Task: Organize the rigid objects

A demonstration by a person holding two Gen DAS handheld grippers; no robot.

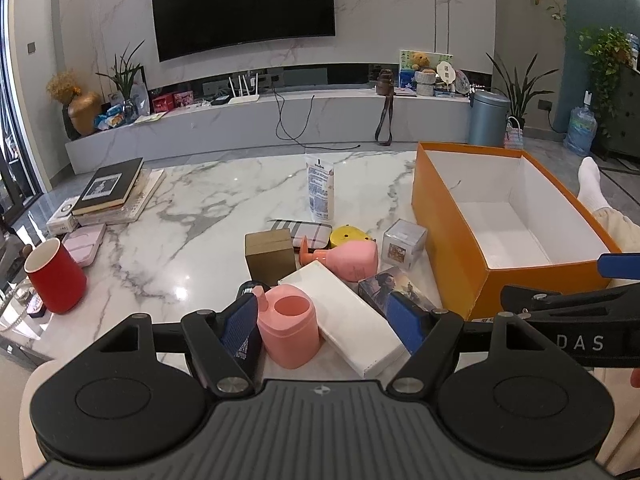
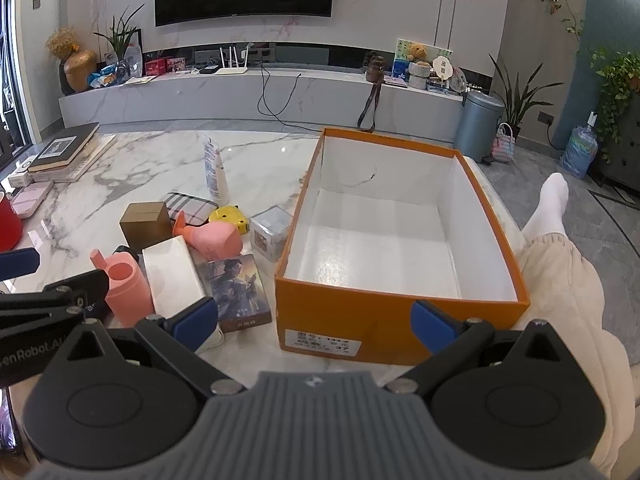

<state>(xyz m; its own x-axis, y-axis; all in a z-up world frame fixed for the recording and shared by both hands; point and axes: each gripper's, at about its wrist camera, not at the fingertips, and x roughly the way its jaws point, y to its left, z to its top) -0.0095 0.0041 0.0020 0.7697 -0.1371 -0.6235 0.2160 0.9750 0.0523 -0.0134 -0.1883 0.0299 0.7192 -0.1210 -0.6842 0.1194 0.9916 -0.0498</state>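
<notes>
Marble table (image 1: pixel 208 200) — pink cup (image 1: pixel 290 330) between left gripper (image 1: pixel 320 326) pads

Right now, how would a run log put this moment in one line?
left gripper: open, at pink cup | right gripper: open | orange box: empty

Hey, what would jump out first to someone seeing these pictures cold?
The big open orange cardboard box with a bare white inside, on the right of the white marble table. Left of it, a cluster of small things, including a pink plastic cup and a white flat box. Both grippers' jaws stand open.
</notes>
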